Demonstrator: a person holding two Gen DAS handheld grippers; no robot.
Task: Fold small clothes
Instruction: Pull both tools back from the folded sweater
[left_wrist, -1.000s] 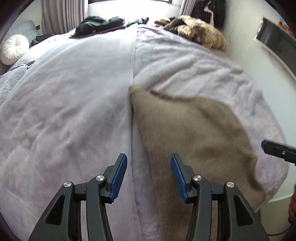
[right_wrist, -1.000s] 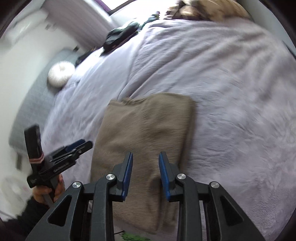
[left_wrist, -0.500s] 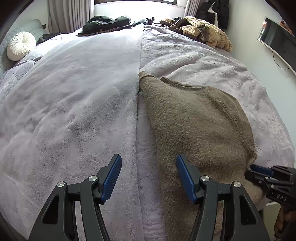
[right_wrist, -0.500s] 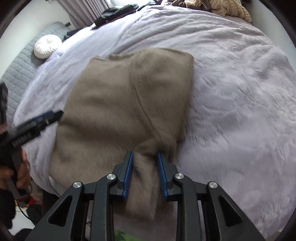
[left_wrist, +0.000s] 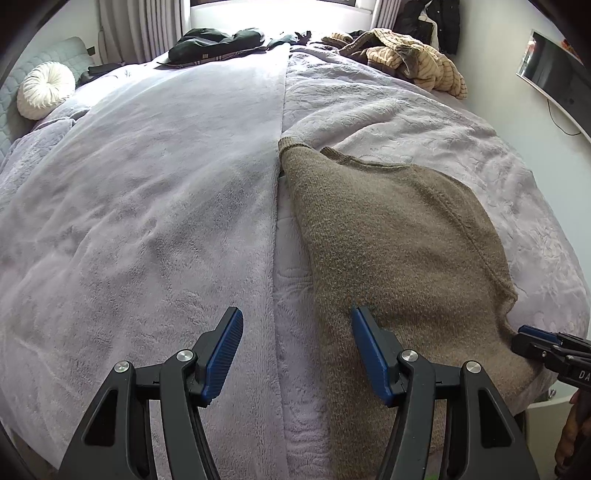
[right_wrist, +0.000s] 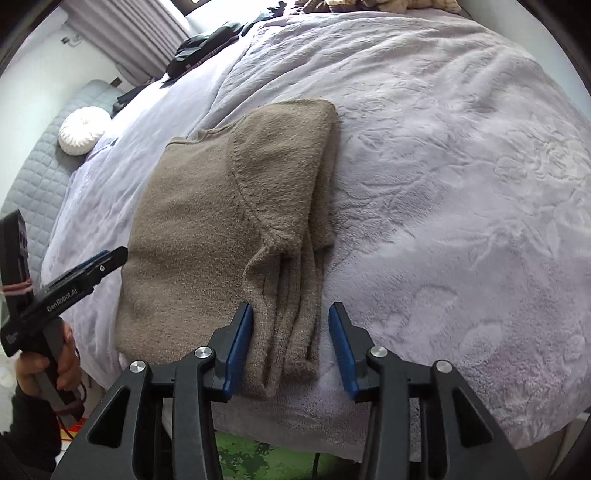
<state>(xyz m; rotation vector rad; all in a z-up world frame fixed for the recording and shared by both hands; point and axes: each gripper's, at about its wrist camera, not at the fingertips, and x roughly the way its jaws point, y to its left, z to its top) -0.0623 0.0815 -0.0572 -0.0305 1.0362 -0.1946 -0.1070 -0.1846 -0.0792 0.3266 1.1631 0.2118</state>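
Note:
A taupe knit sweater (left_wrist: 388, 240) lies on the lilac bed, its far side folded over onto the body (right_wrist: 207, 221). One sleeve (right_wrist: 284, 314) runs down along the sweater's right edge toward the bed's near edge. My right gripper (right_wrist: 291, 310) straddles that sleeve; its jaws are opening and the pads stand off the fabric, which lies between them. In the left wrist view the right gripper's tip (left_wrist: 546, 347) shows at the sweater's lower right corner. My left gripper (left_wrist: 295, 317) is open and holds nothing, over the sweater's left edge; the right wrist view shows it (right_wrist: 85, 273) in a hand.
The lilac fleece blanket (left_wrist: 147, 184) covers the bed. A white round cushion (left_wrist: 44, 90) lies far left, dark clothes (left_wrist: 218, 40) and a striped beige pile (left_wrist: 406, 59) at the far end. A screen (left_wrist: 554, 77) hangs on the right wall. Green floor (right_wrist: 243, 454) shows below the bed edge.
My right gripper came down with the sleeve pinched, then its jaws parted and the sleeve now lies flat on the bed. The left jaws widened a little early on.

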